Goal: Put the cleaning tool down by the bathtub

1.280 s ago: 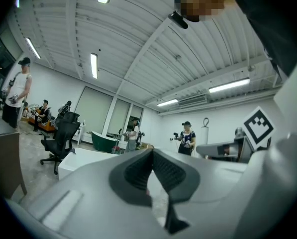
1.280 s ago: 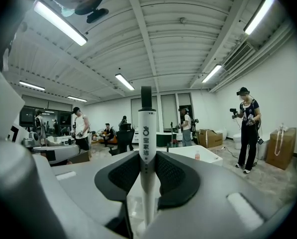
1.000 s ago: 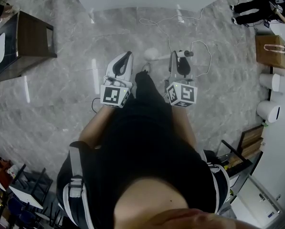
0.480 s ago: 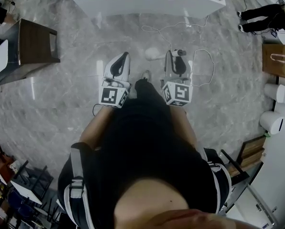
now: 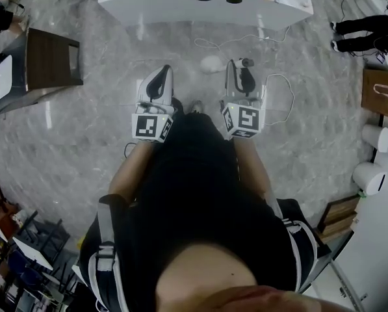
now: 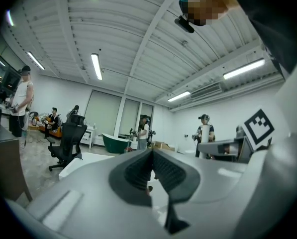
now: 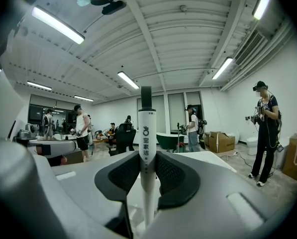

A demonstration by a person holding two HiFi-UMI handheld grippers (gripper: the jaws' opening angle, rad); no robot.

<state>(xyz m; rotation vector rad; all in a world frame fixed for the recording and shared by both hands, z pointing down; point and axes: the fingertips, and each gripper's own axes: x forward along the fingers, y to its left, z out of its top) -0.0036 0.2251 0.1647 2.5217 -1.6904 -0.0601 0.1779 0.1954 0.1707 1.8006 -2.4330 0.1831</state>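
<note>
The cleaning tool is a slim white handle with a black tip and dark print, standing upright between the pads of my right gripper, which is shut on it. From the head view its black top shows at the right gripper, with its round white head hanging over the floor. The white bathtub, with dark holes and knobs along its rim, lies just ahead of both grippers. My left gripper is held level beside the right; its pads meet at the tips with nothing between them.
A brown wooden cabinet stands left of the tub. A white cable loops on the marble floor near the right gripper. A paper bag and white bins line the right side. Other people stand around; a green tub is far off.
Both grippers have moved forward toward the white bathtub, carrying the tool along. The tub's front edge now lies closer to the fingertips.
</note>
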